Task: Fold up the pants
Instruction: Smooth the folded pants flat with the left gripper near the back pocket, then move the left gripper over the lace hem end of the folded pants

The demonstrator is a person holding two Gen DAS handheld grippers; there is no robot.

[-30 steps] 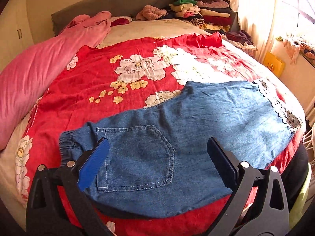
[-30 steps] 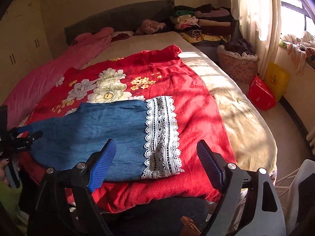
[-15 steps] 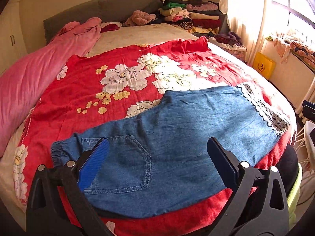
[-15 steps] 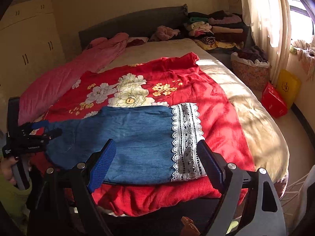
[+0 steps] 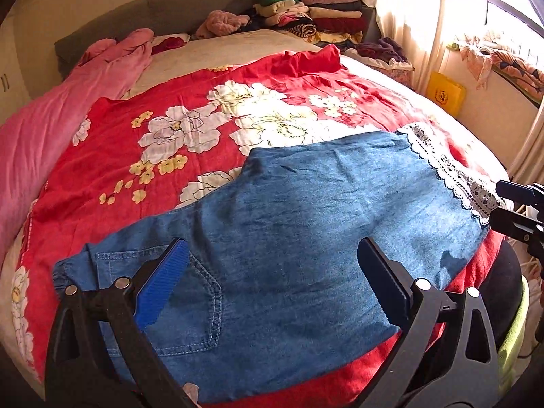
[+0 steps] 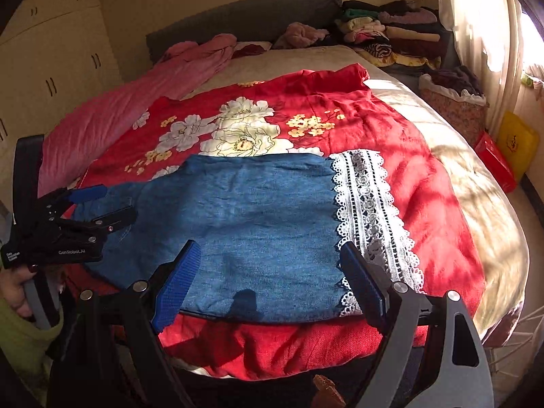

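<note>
Blue denim pants (image 5: 299, 224) lie flat on the red floral blanket (image 5: 190, 129), folded lengthwise, with the waistband and back pocket (image 5: 190, 299) at the left and a white lace hem (image 5: 455, 176) at the right. My left gripper (image 5: 272, 265) is open and empty above the pocket end. My right gripper (image 6: 272, 265) is open and empty above the pants (image 6: 251, 217) near the lace hem (image 6: 370, 210). Each gripper shows in the other's view: the left one (image 6: 98, 207) and the right one (image 5: 520, 210).
A pink quilt (image 5: 51, 125) lies along the bed's left side. Stacks of folded clothes (image 5: 316, 13) sit at the headboard. A laundry basket (image 6: 455, 105), a red box (image 6: 496, 163) and a yellow bag (image 6: 516, 142) stand on the floor at the right.
Both grippers have moved in toward the pants and stay open. The right gripper now shows at the right edge of the left wrist view.
</note>
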